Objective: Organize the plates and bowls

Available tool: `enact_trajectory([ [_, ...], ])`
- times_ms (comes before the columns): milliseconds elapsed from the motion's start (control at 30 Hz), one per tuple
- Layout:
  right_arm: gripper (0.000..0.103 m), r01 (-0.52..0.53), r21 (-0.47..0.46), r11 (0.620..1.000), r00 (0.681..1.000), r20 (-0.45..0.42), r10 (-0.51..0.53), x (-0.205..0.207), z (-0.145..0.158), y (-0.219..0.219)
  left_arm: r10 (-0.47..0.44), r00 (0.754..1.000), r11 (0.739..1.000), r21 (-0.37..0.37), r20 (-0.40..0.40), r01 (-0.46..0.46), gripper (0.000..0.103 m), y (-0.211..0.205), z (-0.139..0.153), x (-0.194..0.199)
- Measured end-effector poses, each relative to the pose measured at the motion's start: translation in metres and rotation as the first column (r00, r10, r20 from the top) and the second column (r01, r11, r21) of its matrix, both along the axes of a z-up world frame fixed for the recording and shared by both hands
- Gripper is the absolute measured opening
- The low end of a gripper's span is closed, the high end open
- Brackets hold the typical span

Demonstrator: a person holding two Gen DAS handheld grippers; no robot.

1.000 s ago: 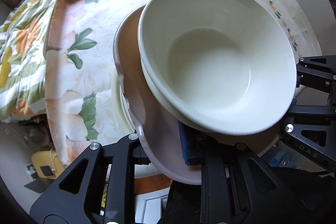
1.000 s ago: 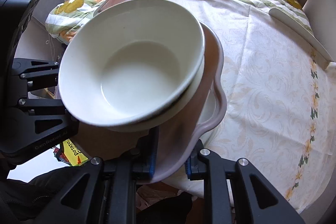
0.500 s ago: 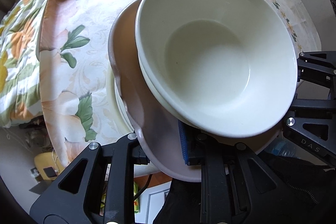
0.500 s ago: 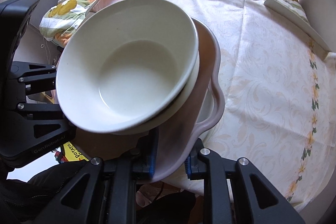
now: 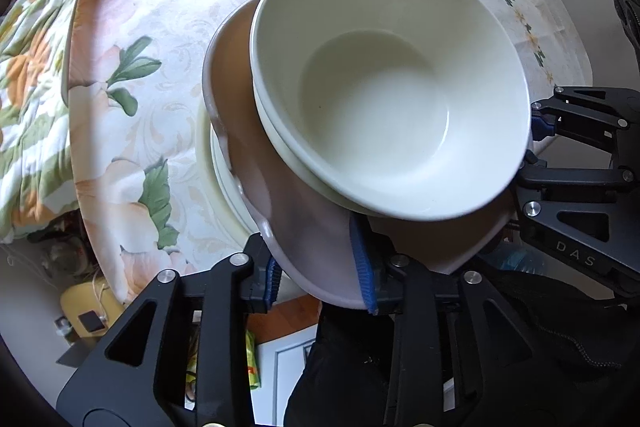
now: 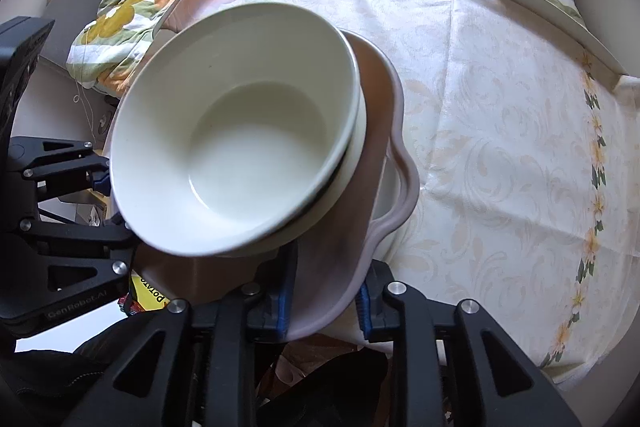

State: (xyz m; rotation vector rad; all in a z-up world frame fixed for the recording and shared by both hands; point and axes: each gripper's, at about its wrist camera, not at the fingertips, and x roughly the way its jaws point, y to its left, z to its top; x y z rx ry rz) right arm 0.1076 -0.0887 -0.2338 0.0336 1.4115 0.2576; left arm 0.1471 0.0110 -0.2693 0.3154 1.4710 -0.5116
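With both my left gripper and right gripper clenched on the pink plate's rim at the counter near edge, I fear uneven lifting sliding the stacked cream bowls off.

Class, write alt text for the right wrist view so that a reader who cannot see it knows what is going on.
Two stacked white bowls sit on a mauve wavy-edged plate, whose near edge is clamped by the right tool. The left tool meets the stack from the left, above a round table with a pale floral tablecloth.
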Motion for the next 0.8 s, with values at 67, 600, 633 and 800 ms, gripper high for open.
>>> enact_trajectory([
  [67,0.029,0.012,-0.005,1.0,1.0,-0.01,-0.012,-0.002,0.002,-0.001,-0.002,1.0,1.0,0.001,0.007,0.002,0.041,-0.001,0.004,-0.002],
  [600,0.044,0.066,0.018,0.998,0.996,0.066,-0.067,-0.036,0.047,-0.01,0.078,0.994,0.996,-0.038,0.078,-0.075,0.05,0.01,0.044,-0.028],
  [633,0.044,0.063,0.024,0.998,0.994,0.089,-0.064,-0.041,0.054,-0.012,0.098,0.99,0.995,-0.039,0.098,-0.095,0.05,0.012,0.05,-0.034],
  [800,0.044,0.059,0.036,0.998,0.972,0.224,-0.066,-0.077,0.102,-0.025,0.198,0.947,0.979,-0.096,0.252,-0.179,0.05,0.011,0.108,-0.076],
])
